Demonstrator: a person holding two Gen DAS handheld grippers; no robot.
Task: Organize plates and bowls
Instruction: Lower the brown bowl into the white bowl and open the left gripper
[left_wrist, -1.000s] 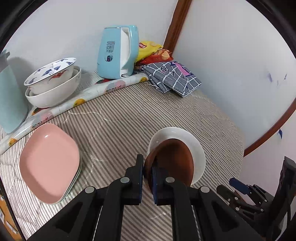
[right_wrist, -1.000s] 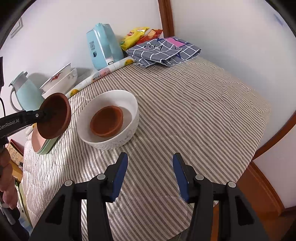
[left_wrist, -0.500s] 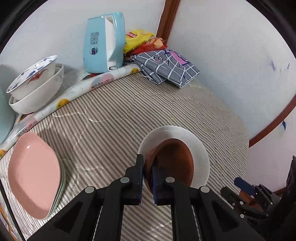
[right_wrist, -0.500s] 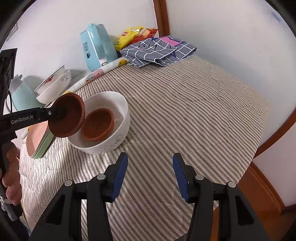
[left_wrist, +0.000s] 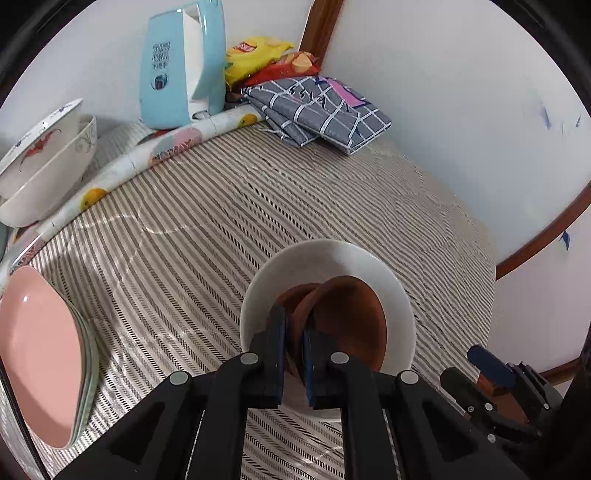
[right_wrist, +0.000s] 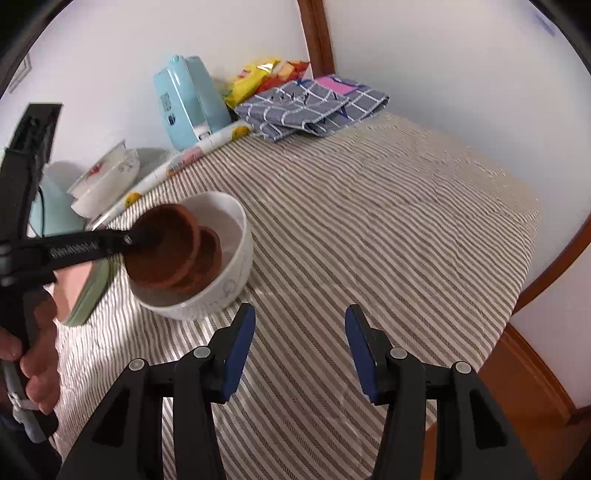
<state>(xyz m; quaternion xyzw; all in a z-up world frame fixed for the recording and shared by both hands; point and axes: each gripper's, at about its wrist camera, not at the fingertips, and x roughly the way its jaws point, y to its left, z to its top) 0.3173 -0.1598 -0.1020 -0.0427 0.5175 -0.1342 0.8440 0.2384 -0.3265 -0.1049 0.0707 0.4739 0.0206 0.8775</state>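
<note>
My left gripper is shut on the rim of a brown saucer, also seen in the right wrist view. It holds the saucer tilted inside a white bowl, over a second brown saucer lying in the bowl. The bowl stands on the striped tablecloth. My right gripper is open and empty, just right of the bowl. Pink plates are stacked at the left. Two nested white patterned bowls stand at the back left.
A light blue kettle, a rolled patterned mat, snack bags and a folded grey checked cloth line the back wall. The table edge curves on the right, near the wall.
My left gripper has carried the brown saucer rightward and down into the white bowl, over the other saucer. My right gripper has stayed open and hardly moved.
</note>
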